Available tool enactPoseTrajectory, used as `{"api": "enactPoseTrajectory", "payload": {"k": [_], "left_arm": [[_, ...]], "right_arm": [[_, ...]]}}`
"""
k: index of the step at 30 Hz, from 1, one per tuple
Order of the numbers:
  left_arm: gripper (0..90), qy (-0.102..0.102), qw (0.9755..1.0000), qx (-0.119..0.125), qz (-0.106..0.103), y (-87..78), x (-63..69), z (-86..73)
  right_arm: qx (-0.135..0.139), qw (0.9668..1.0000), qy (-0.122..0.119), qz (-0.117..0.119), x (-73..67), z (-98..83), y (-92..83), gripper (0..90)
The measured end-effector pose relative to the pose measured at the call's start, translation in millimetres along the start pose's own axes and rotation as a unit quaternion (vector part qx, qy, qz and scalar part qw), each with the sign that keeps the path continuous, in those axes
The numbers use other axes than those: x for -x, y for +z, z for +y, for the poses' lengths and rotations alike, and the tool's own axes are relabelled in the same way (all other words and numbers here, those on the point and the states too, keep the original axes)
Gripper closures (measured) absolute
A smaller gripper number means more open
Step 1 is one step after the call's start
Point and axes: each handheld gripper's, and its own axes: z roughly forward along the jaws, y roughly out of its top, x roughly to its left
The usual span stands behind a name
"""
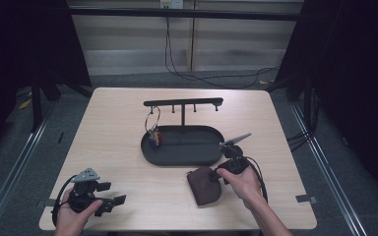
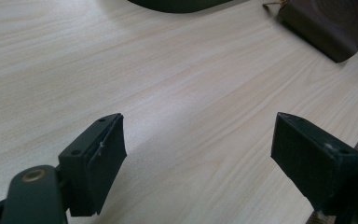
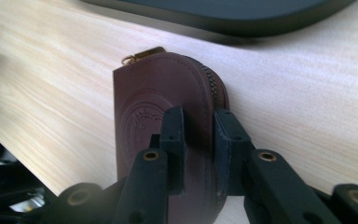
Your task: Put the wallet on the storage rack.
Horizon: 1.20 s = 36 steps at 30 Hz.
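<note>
A brown leather zip pouch lies on the wooden table just in front of the black oval tray. My right gripper reaches it from the right. In the right gripper view the two pads press on the zipped edge of the pouch, so the right gripper is shut on it. My left gripper rests near the table's front left corner. Its jaws stand wide apart in the left gripper view, where the left gripper has only bare wood between them. The pouch shows far off at the top right.
A black rack with hooks rises from the tray. A ring of keys hangs from its left hook. The table's front edge runs close under both hands. Dark curtains and cables lie beyond the table.
</note>
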Motion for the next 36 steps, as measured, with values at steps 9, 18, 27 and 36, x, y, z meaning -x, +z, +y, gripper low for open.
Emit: {"api": "enactPoseTrajectory", "payload": {"k": [9, 18, 27, 36], "left_arm": [[17.7, 0.0, 1.0, 0.0, -0.002, -0.1, -1.0, 0.1], [18.6, -0.001, 1.0, -0.006, -0.004, 0.9, -1.5, 0.5], [18.6, 0.002, 0.9999, -0.008, -0.008, -0.2, -2.9, 0.4], [18.8, 0.006, 1.0, 0.005, -0.006, -3.0, -1.5, 1.1]], "right_arm": [[0.003, 0.9995, -0.03, -0.012, -15.2, 7.3, -13.6, 83.0], [-0.01, 0.9968, -0.066, -0.044, -31.3, 15.2, -18.8, 83.6], [-0.015, 0.9935, -0.088, -0.07, -45.6, 26.9, -34.5, 83.5], [-0.023, 0.9894, -0.105, -0.097, -51.5, 32.9, -51.8, 83.5]]}}
